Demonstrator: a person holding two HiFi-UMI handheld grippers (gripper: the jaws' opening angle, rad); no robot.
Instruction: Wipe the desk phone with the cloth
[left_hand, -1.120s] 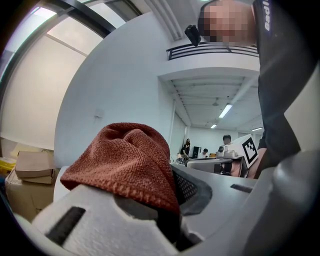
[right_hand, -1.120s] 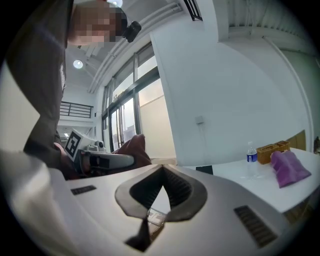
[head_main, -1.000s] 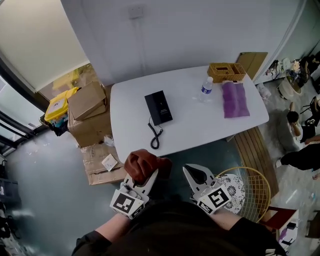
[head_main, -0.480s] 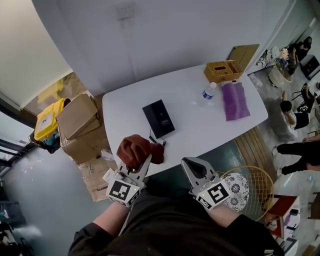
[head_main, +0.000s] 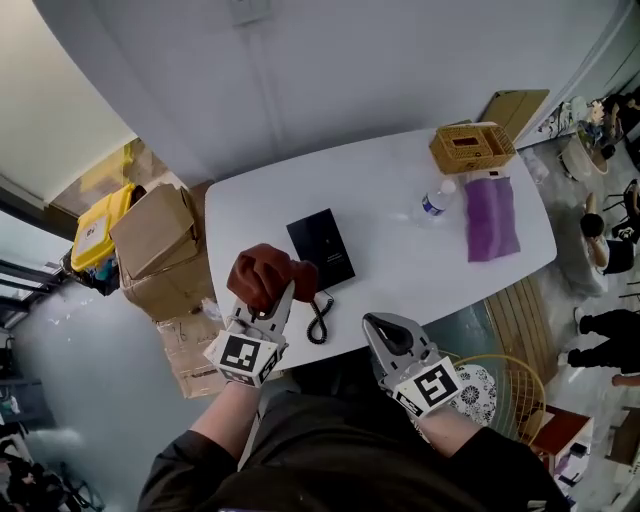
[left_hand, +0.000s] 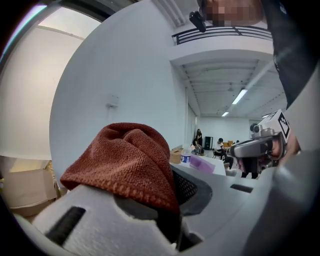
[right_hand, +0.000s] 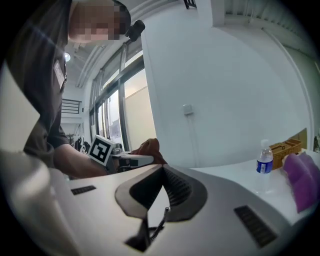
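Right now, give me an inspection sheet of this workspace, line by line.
Surface: white table, mostly bare.
Job's things: black desk phone lying flat near the table's near-left part; rust-brown cloth bunched up just left of it.
Clutter: water bottle, yellow wicker box and purple cloth at the far right end.
Grippers: left gripper clamped on the rust-brown cloth; right gripper jaws together, empty, short of the table edge.
Cables: coiled phone cord at the near table edge.
Surroundings: cardboard boxes and yellow bin on the floor to the left; round wire chair on the right; people at the right edge.
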